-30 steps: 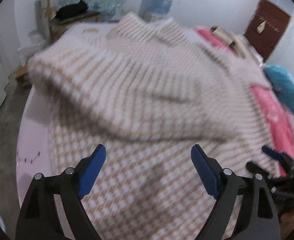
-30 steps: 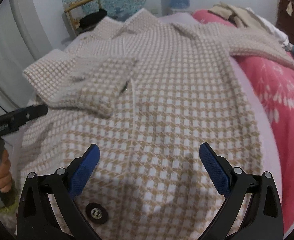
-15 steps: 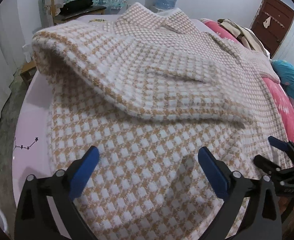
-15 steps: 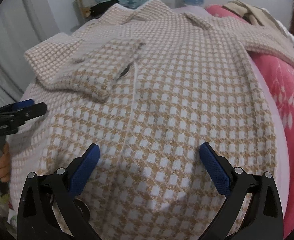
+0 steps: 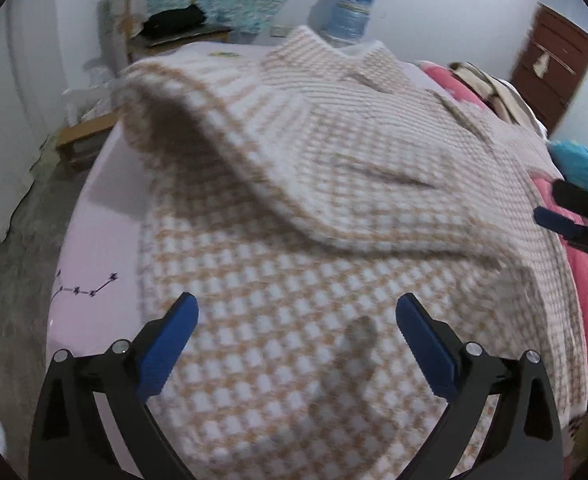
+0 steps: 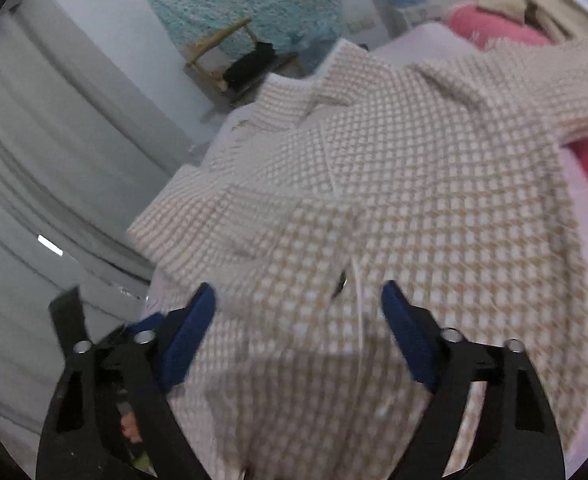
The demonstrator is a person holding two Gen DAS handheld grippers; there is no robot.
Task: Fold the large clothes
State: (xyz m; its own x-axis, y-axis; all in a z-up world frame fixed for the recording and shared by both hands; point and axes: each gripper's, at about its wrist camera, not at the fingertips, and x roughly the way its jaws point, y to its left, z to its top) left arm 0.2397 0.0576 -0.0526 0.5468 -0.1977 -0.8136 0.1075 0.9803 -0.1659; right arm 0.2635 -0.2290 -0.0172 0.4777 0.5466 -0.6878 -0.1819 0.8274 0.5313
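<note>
A beige-and-white checked coat [image 5: 334, 264] lies spread on the pink sheet [image 5: 97, 240], collar at the far end. One sleeve [image 5: 294, 140] is folded across its front. My left gripper [image 5: 298, 312] hovers open over the coat's lower part, nothing between its fingers. My right gripper [image 6: 298, 300] hangs over the folded sleeve's cuff [image 6: 294, 248], near a dark button [image 6: 340, 280]. Its jaws are closing, and the pads do not press on cloth. The other sleeve [image 6: 574, 92] stretches right over a pink quilt [image 6: 494, 28].
A wooden chair [image 5: 161, 28] with dark cloth and a water bottle [image 5: 352, 16] stand beyond the bed. A brown door [image 5: 550, 64] is far right, a teal bundle [image 5: 578, 164] beside it. Bare floor [image 5: 21, 232] runs along the bed's left edge. White curtain [image 6: 53, 160] hangs at the left.
The right gripper has swung left from the coat's middle to the folded sleeve cuff, and its jaws have narrowed. The left gripper's jaws widened, and it drew a little closer to the coat.
</note>
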